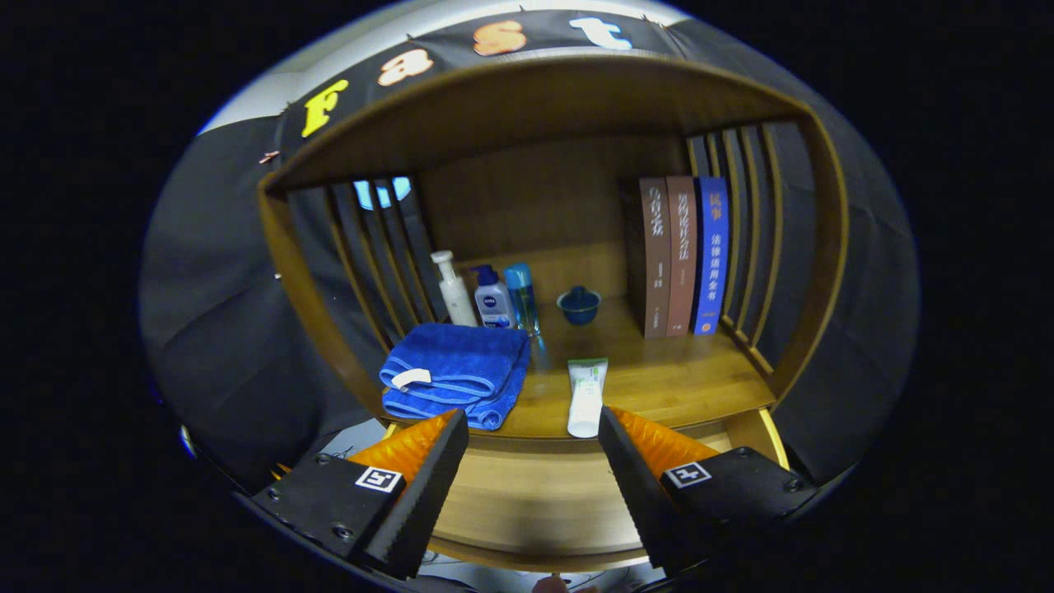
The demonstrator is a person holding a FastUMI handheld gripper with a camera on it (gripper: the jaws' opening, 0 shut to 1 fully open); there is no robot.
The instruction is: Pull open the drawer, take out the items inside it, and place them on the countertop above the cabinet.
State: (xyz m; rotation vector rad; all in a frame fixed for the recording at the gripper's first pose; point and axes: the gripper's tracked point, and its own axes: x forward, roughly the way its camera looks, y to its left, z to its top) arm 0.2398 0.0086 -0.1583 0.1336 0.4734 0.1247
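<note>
Drawer (535, 502) — pulled out, its bare wooden bottom lies under and between the fingers of the hand-held gripper (533, 445), which hangs released, its fingers spread wide with nothing between them. The hand-held gripper looks level into the cabinet, tipped slightly down over the drawer. Just ahead of the fingers runs the front edge of the desk (659, 387), the cabinet's wooden countertop. A white tube with a green label (586, 397) lies there, cap end toward the fingers, close beside the right finger's tip. Left of it sits a folded blue towel (457, 372) with a white tag, its front edge reaching the countertop's edge near the left finger. Beyond the towel stand three bottles in a row — a white pump bottle (454, 290), a white-and-blue lotion bottle (493, 298) and a slim blue bottle (522, 295). A small blue lidded bowl (579, 305) sits further back, and three books (680, 255) stand upright against the slatted right side.
</note>
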